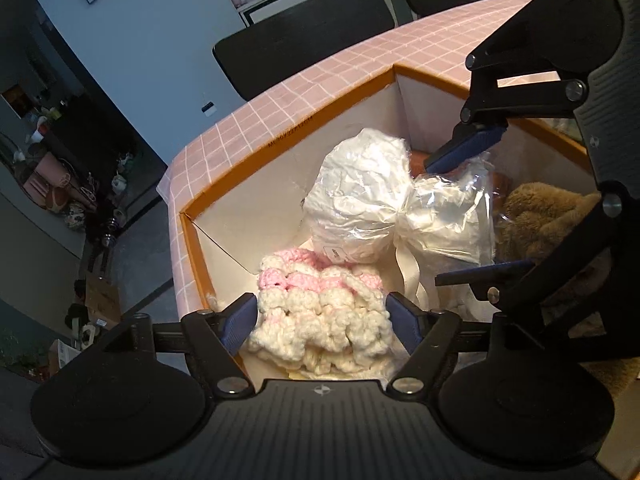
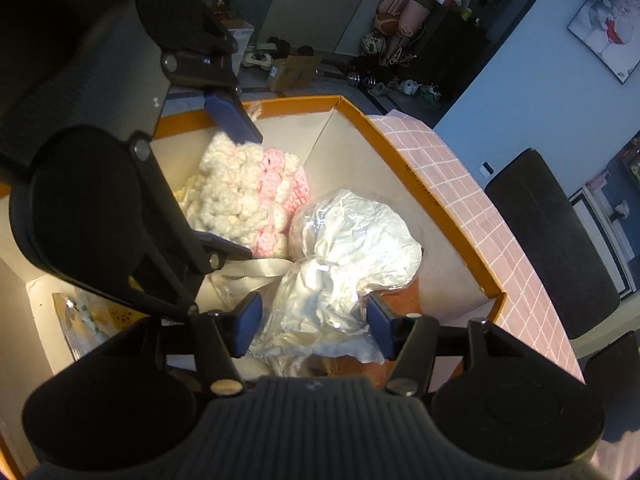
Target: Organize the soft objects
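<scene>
A pink and white crocheted piece [image 1: 320,312] lies in the near corner of an orange-rimmed box [image 1: 288,136] with white inner walls. My left gripper [image 1: 322,320] is open around it, one blue pad on each side. Beside it rests a white soft bundle in a clear plastic bag [image 1: 372,204], tied with a white ribbon. My right gripper [image 1: 436,222] straddles the bag's tied end. In the right wrist view that gripper [image 2: 314,328] is open with the bag [image 2: 344,256] between its pads, and the crocheted piece [image 2: 240,196] sits under the left gripper [image 2: 248,196].
A brown plush item [image 1: 536,220] lies in the box to the right of the bag. The box stands on a table with a pink checked cloth [image 1: 320,80]. Black chairs [image 1: 304,52] stand behind it. A printed packet [image 2: 80,320] lies at the box's left side.
</scene>
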Demonstrator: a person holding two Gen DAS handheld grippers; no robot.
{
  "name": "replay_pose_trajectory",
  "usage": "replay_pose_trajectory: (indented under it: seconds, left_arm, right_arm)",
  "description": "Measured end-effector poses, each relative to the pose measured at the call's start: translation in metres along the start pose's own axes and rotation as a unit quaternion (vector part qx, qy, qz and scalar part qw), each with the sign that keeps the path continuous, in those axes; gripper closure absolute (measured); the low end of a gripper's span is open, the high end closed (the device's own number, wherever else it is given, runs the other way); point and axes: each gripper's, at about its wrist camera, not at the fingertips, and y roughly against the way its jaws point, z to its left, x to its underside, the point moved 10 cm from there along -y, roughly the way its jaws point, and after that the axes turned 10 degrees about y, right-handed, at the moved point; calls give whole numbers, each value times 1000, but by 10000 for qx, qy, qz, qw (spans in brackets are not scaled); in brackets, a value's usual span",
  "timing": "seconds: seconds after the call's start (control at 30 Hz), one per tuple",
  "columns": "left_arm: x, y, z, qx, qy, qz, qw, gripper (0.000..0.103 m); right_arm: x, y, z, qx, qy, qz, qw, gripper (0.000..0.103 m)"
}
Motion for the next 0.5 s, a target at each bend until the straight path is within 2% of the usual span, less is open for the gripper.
replay_pose_trajectory:
  seconds: [0.17, 0.33, 0.5]
  left_arm:
    - [-9, 22, 1, -112, -132, -236, 9996, 14]
    - [-17, 43, 7, -203, -148, -420, 9988, 14]
    - [-22, 77, 5, -276, -171, -829, 9960, 14]
  right_arm:
    - [-4, 21, -4, 138, 108, -125, 9998, 32]
    - [-1, 50, -8, 262, 123, -273, 9992, 32]
    - [2, 95, -8, 409, 4, -700, 9967, 32]
